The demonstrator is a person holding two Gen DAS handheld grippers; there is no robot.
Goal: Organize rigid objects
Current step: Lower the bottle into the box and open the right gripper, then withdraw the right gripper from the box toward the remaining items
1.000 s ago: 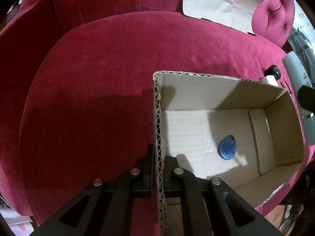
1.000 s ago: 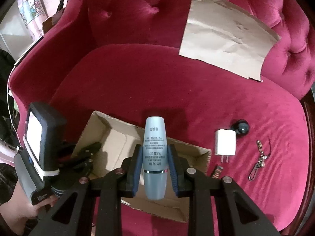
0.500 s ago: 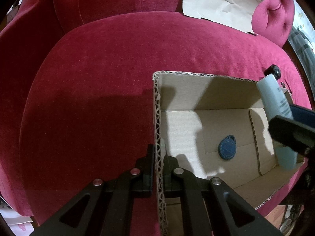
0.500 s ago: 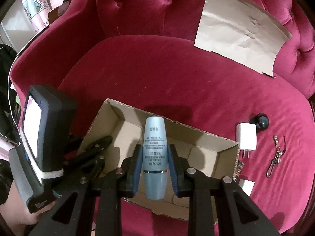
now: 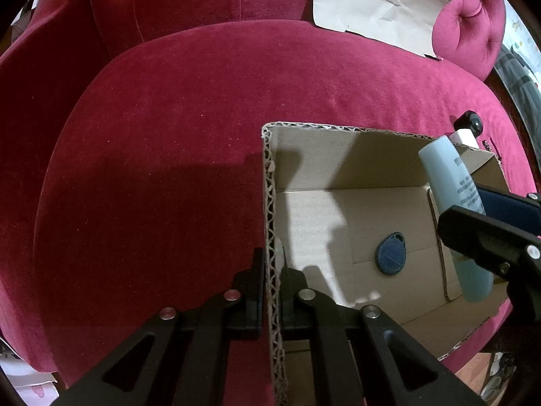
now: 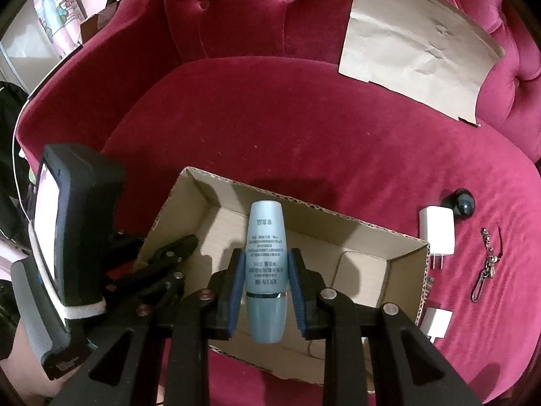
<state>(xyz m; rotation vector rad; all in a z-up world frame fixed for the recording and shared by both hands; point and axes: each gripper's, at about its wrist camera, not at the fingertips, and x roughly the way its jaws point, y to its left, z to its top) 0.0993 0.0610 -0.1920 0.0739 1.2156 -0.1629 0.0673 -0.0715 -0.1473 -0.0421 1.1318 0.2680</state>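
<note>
Bottle [image 6: 265, 264] with inverted, mostly unreadable grey print

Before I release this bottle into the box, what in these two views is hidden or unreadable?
- Box floor under the bottle: right wrist view, hidden by the bottle and right gripper.
- Blue key fob: seen only in the left wrist view.
- Bottle's lower end: left wrist view, partly covered by the right gripper.
- Small white item beside the box: right wrist view, partly behind the box corner, unidentifiable.
- Bottle label: too small to read.
</note>
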